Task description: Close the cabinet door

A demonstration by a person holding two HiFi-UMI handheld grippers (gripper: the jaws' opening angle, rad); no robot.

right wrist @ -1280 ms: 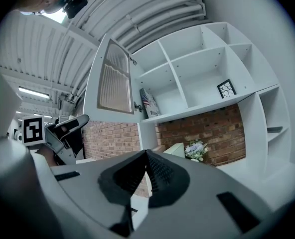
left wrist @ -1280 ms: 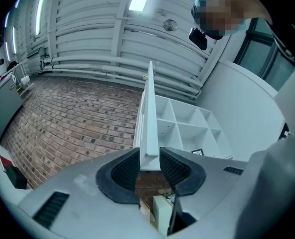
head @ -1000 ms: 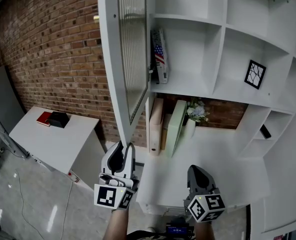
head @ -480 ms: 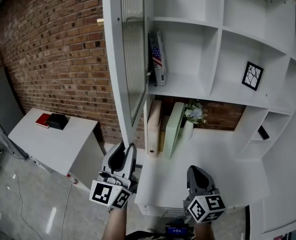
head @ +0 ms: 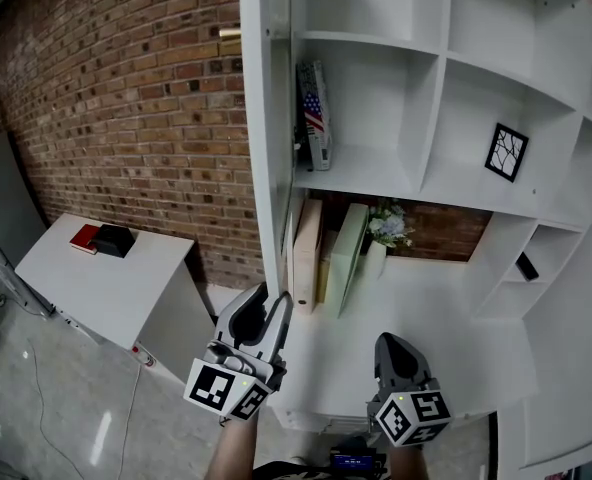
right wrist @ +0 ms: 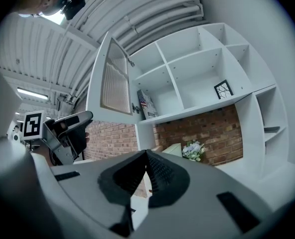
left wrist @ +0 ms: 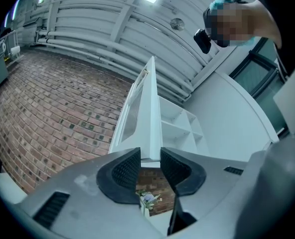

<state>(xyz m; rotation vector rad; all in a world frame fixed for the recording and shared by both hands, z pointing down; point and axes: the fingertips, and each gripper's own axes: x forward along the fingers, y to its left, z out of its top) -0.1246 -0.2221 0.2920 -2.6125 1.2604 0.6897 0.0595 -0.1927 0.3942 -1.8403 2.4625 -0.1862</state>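
The white cabinet door [head: 261, 118] with its ribbed glass pane stands partly open and shows almost edge-on in the head view. My left gripper [head: 266, 303] is shut on the door's lower edge. In the left gripper view the two pads press either side of the door [left wrist: 150, 113], with the left gripper [left wrist: 150, 164] right at its bottom edge. My right gripper [head: 393, 348] hangs low over the white counter, shut and empty. The right gripper [right wrist: 145, 158] looks at the door [right wrist: 112, 83] from the right, and the left gripper [right wrist: 63, 128] shows below it.
Open white shelves hold a flag-printed book [head: 316, 113] and a small framed picture [head: 507, 149]. Binders [head: 309, 253] and a flower pot [head: 391, 223] stand on the counter [head: 426, 318]. A brick wall [head: 126, 98] and a white side table [head: 106, 278] lie to the left.
The door has swung to the right toward the cabinet, from showing its glass face to nearly edge-on. My left gripper moved right with it. The right gripper stayed put.
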